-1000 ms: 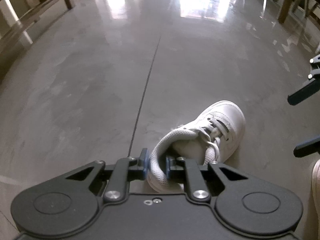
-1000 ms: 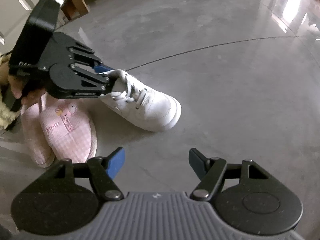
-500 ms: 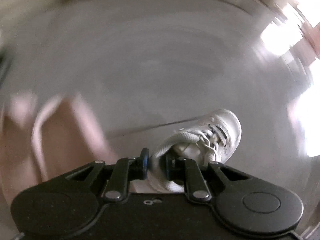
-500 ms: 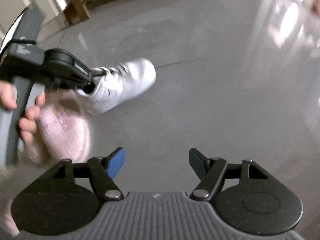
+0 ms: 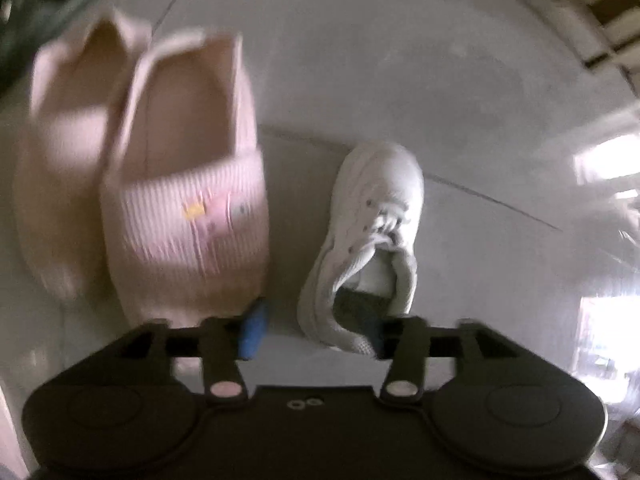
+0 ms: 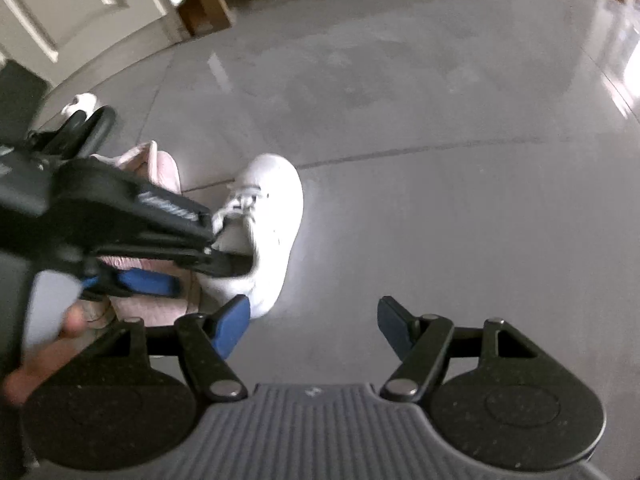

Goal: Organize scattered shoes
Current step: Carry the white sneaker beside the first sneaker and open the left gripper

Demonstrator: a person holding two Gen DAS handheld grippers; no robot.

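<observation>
A white lace-up sneaker (image 5: 376, 216) lies on the grey floor just right of a pair of pink slippers (image 5: 184, 184), toe pointing away from me. My left gripper (image 5: 314, 328) is at the sneaker's heel with its jaws opening: one finger is inside the shoe's mouth, the blue pad (image 5: 252, 330) stands clear outside, and the heel collar sits loose between them. In the right wrist view the left gripper (image 6: 188, 276) hovers over the sneaker (image 6: 272, 208) and slippers (image 6: 160, 168). My right gripper (image 6: 314, 320) is open and holds nothing, close to the sneaker's heel.
A small white object (image 6: 80, 102), possibly another shoe, lies on the floor behind the left gripper. A white door (image 6: 80, 0) and a wooden furniture leg (image 6: 204, 4) stand at the back. A hand (image 6: 44, 360) grips the left tool.
The left gripper rolled and swung the sneaker round until it lay beside the pink slippers, then its jaws parted off the heel collar. The right gripper stayed open and drew closer to the sneaker.
</observation>
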